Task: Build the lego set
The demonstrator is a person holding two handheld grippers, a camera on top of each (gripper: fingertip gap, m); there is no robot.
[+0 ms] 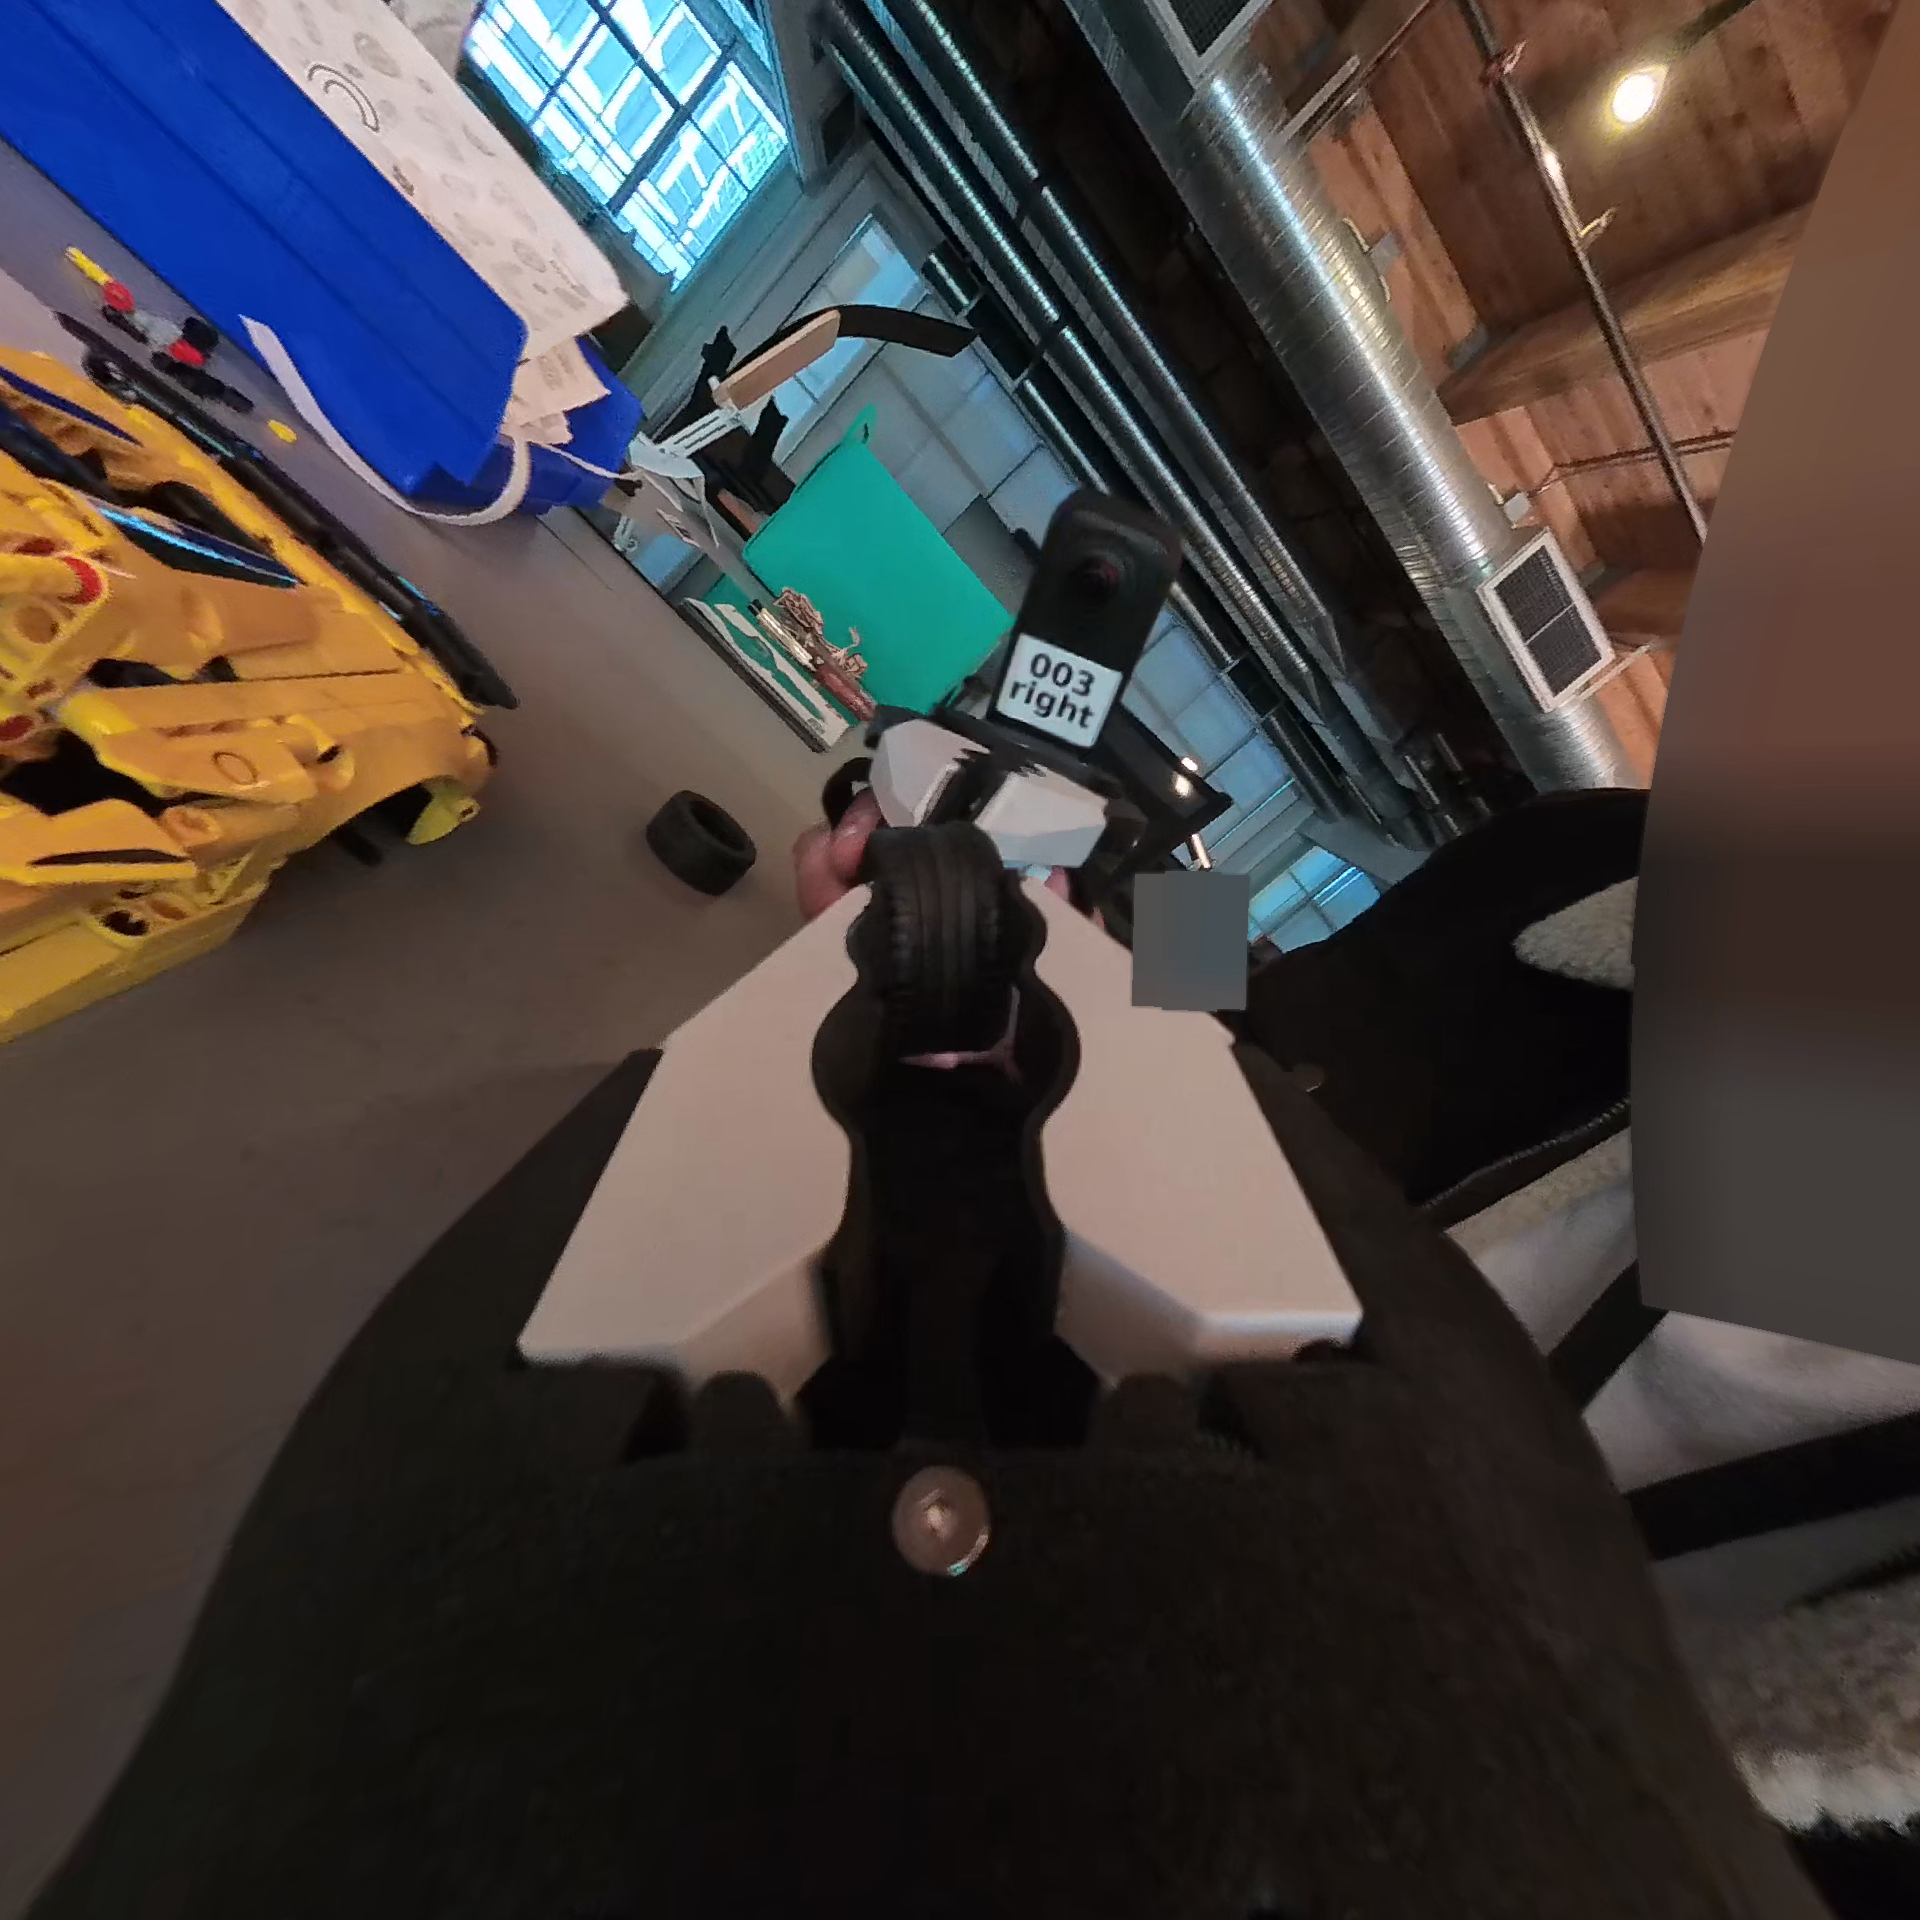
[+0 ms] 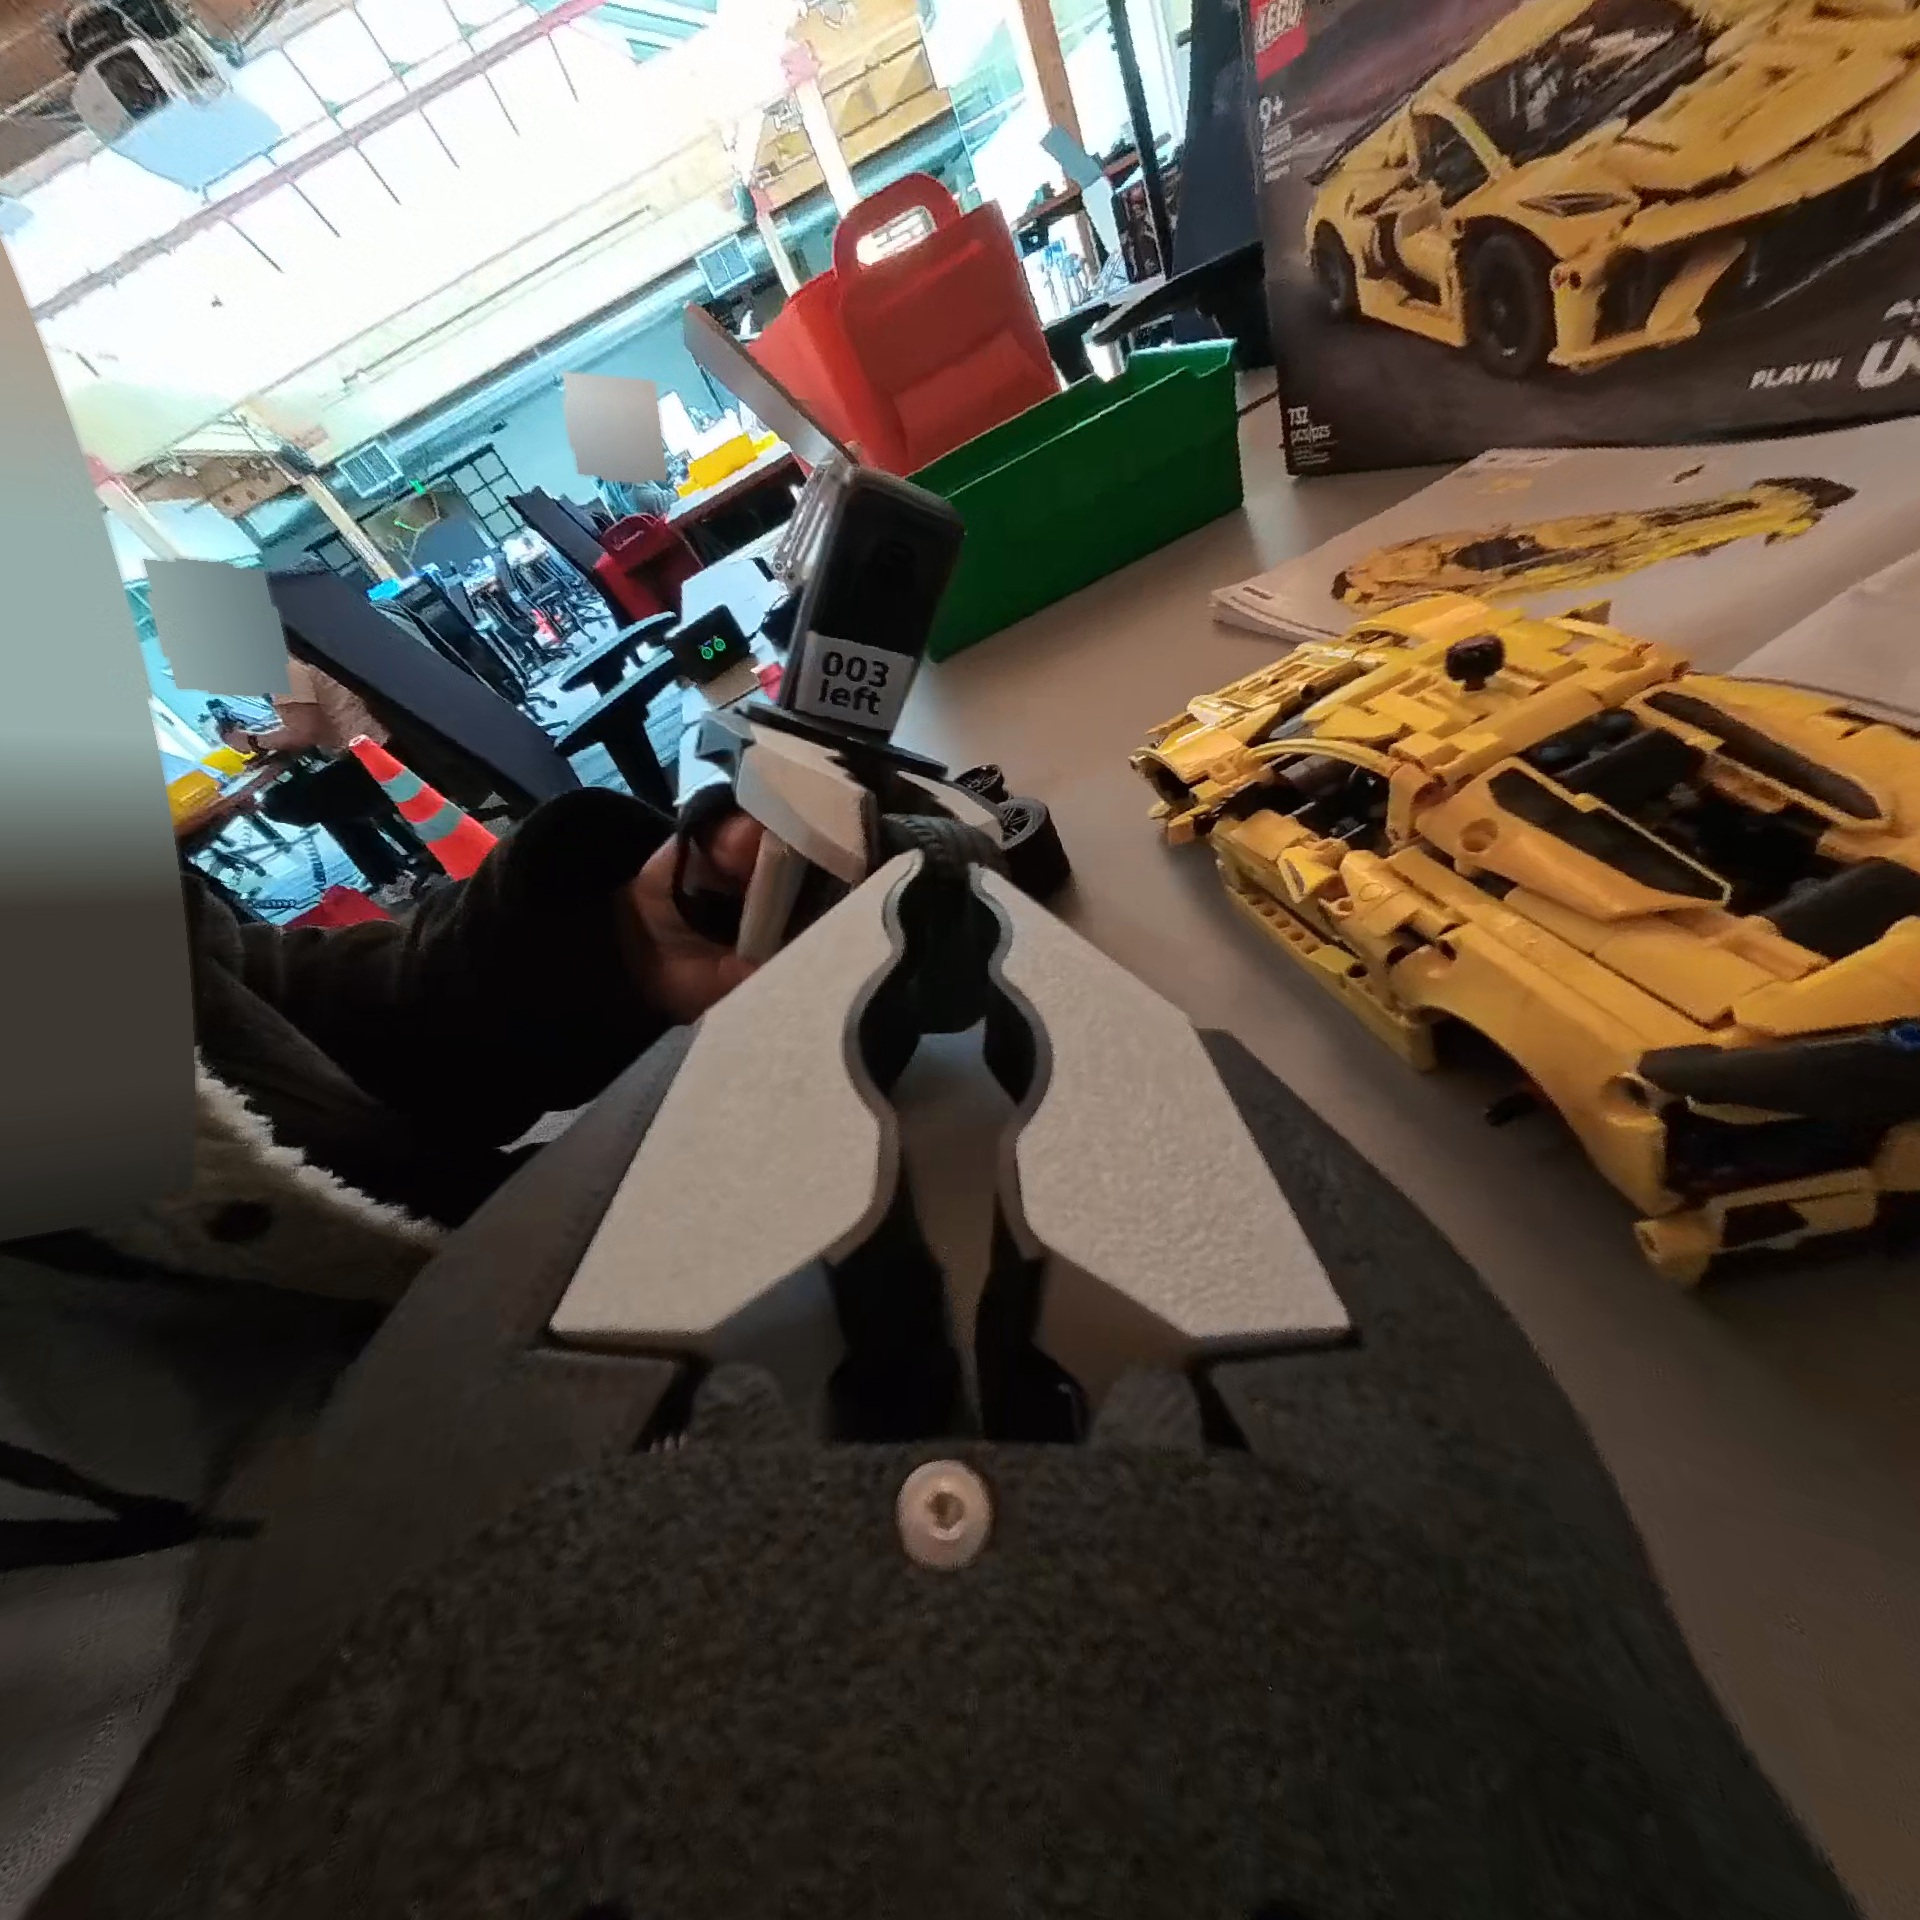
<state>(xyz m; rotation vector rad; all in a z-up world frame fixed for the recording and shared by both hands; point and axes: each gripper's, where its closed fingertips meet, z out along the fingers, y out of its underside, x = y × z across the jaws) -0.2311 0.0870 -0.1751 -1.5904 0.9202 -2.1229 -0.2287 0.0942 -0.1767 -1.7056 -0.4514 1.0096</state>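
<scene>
Left gripper [image 1: 940, 914]: jaws narrow, clamped on a black tyre [image 1: 935, 925] at the tips.
Right gripper [image 2: 945, 883]: jaws narrow, meeting the same tyre [image 2: 940, 966]; whether it truly grips is hard to tell.
Yellow car [image 2: 1538, 883]: on the table [image 2: 1195, 987], without wheels, its rear cut off.
Spare tyre [image 1: 701, 840]: lying near the grippers.
Hidden: the tyre's hub.

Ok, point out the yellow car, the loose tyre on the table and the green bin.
yellow car [image 2: 1558, 862]: right wrist view, on the roof area of the body.
loose tyre [image 1: 701, 840]: left wrist view, on its tread.
green bin [image 2: 1091, 509]: right wrist view, on its front wall.
</scene>
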